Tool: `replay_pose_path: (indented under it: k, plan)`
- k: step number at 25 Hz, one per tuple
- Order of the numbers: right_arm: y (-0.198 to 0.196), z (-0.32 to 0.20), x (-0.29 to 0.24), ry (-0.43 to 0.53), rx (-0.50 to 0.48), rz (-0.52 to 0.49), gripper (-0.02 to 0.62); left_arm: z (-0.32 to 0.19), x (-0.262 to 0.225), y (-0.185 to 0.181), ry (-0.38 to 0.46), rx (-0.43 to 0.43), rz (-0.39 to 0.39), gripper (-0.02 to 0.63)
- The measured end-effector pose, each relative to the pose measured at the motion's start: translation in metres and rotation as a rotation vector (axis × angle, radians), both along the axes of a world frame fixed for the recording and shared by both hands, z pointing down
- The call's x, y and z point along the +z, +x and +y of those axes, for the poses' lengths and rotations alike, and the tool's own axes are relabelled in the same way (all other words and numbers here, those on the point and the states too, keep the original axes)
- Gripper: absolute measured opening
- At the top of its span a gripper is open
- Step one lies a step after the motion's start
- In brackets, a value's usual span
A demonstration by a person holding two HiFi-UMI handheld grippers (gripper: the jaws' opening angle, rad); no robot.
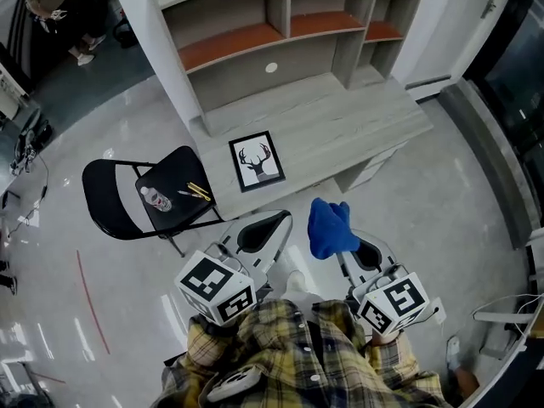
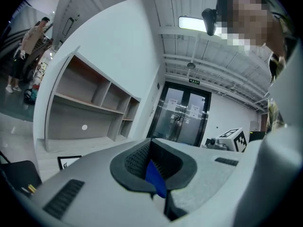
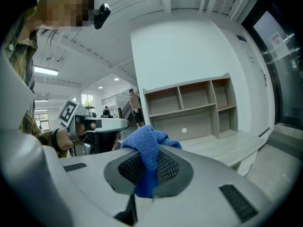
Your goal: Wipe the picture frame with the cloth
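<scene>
A: Start at your left. The folding chair (image 1: 127, 198), with a small bottle (image 1: 155, 199) and some yellow sticks (image 1: 198, 191) on its seat, has no part in the job, and you stand clear of it.

B: Next is your left tool (image 1: 275, 223). You hold it low in front of your body, jaws together. Its own view shows a thin blue strip in the slot between them, and I can't tell whether that's a scrap or part of the tool. From above, nothing sticks out of it.

A: I judge it's free so it can steady the picture frame (image 1: 257, 161). The frame lies flat near the front edge of the bench (image 1: 365, 113), face up, well ahead of both tools.

B: Further right, the blue cloth (image 1: 330, 226) is clamped in your right tool (image 1: 353, 243). It's bunched above the jaws, so a soft wad would lead when you reach down.

A: The head view gives you the layout: frame, bench, and the two tools apart. The right gripper view adds that the cloth runs through the pads, with a tail hanging below. The left gripper view catches only a corner of the frame.

B: The cloth touches nothing but the tool, so wiping hasn't begun.
</scene>
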State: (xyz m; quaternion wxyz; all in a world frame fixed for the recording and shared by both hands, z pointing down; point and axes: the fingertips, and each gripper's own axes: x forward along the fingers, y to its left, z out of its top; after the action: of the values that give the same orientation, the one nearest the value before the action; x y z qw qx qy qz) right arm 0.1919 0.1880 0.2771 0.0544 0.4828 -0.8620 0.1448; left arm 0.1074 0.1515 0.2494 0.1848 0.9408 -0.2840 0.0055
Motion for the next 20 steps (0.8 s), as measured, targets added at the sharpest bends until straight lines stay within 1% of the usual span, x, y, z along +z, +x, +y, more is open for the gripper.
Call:
replay_pose_path:
  k: [3, 6, 9, 12, 16, 20]
  plan:
    - [0.011, -0.018, 0.002, -0.002, -0.027, 0.001, 0.034, -0.016, 0.005, 0.006, -0.007, -0.036, -0.009, 0.005]
    - [0.014, -0.035, 0.008, -0.018, -0.054, -0.01, 0.034, -0.027, 0.011, 0.005, -0.025, -0.077, -0.009, 0.005]
    - [0.006, -0.052, 0.016, -0.039, -0.105, -0.015, 0.034, -0.042, 0.017, -0.005, -0.041, -0.125, -0.008, 0.006]
    - [-0.005, -0.076, 0.02, -0.039, -0.137, -0.021, 0.034, -0.063, 0.024, -0.019, -0.053, -0.169, -0.014, 0.006]
    - [-0.021, -0.111, 0.017, -0.031, -0.154, -0.032, 0.034, -0.098, 0.023, -0.032, -0.045, -0.185, -0.012, 0.005]
    - [-0.039, -0.155, 0.012, -0.018, -0.159, -0.025, 0.034, -0.14, 0.019, -0.046, -0.036, -0.175, 0.0, 0.005]
